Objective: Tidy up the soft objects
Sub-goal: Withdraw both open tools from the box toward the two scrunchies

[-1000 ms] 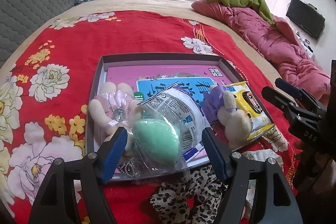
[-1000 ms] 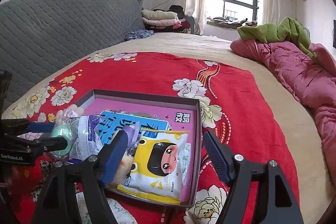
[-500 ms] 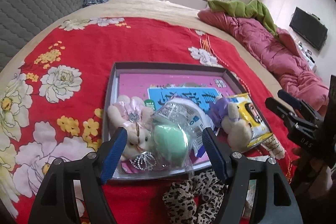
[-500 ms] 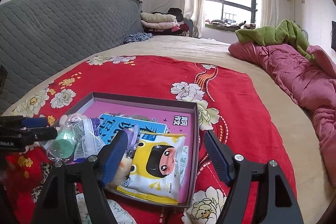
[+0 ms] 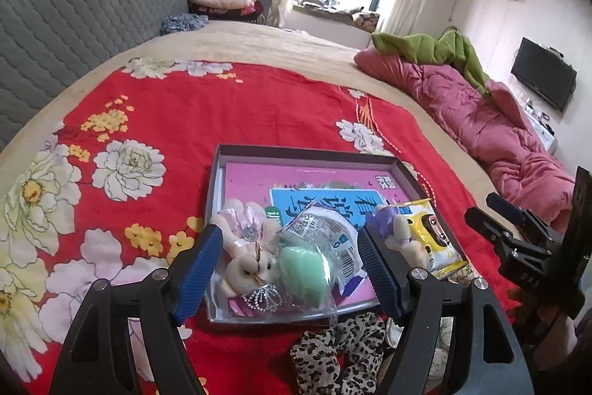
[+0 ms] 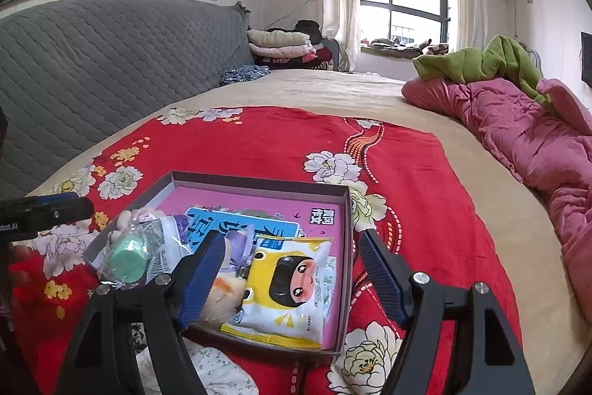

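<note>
A: Starting leftward, what room is seen?
B: Bare red bedspread (image 5: pixel 155 106) is seen left of and beyond the shallow box (image 5: pixel 307 152). The left gripper (image 5: pixel 288 269) is held spread, empty.
A: The bagged green sponge (image 5: pixel 301 271)?
B: It is laid in the box's near-left corner, its long axis pointing diagonally. The right gripper (image 6: pixel 288 274) is spread over the yellow packet (image 6: pixel 288 287).

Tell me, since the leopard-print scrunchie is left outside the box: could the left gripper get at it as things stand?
Probably yes. The leopard-print scrunchie lies uncovered on the red blanket, just outside the box, below the open, empty left gripper. Nothing blocks it.
</note>
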Demonstrator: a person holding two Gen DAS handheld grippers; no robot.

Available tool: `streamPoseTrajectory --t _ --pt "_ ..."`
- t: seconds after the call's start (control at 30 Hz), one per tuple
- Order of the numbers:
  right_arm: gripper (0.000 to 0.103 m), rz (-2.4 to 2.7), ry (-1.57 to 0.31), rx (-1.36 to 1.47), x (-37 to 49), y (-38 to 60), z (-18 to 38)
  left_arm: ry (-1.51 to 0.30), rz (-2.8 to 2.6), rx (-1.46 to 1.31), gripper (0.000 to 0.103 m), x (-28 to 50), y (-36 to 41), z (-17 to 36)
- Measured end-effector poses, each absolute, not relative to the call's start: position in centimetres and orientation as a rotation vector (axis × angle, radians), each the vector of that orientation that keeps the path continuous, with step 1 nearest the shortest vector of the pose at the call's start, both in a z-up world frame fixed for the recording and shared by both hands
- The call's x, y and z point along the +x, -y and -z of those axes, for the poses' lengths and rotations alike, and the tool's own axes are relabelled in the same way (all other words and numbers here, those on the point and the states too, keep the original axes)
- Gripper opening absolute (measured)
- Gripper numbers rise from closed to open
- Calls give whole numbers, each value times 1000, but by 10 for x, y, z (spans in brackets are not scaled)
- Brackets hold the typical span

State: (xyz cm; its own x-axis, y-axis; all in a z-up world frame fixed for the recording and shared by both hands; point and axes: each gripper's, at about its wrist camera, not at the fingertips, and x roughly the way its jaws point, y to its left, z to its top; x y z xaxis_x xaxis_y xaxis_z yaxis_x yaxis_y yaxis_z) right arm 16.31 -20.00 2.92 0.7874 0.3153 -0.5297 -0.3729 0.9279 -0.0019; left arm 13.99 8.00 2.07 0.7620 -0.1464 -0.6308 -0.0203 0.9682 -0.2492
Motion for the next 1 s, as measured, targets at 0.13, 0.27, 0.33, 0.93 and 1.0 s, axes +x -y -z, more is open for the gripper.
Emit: streamPoseTrajectory --t 0.13,0.27,0.33,0.93,1.0 --pt "75 -377 -553 -105 157 199 -31 -686 60 -243 77 130 -79 -25" --pt "74 -390 -537 -105 148 197 -36 -673 56 -243 77 121 -75 -28" --pt "75 -397 -533 -104 144 196 -38 -669 54 -249 77 116 -74 -29" --pt "75 -363 -564 -93 123 204 -41 -717 43 -245 77 84 -44 -23" --pt "75 -359 -566 -88 120 207 -42 -720 43 -249 77 80 -43 -23"
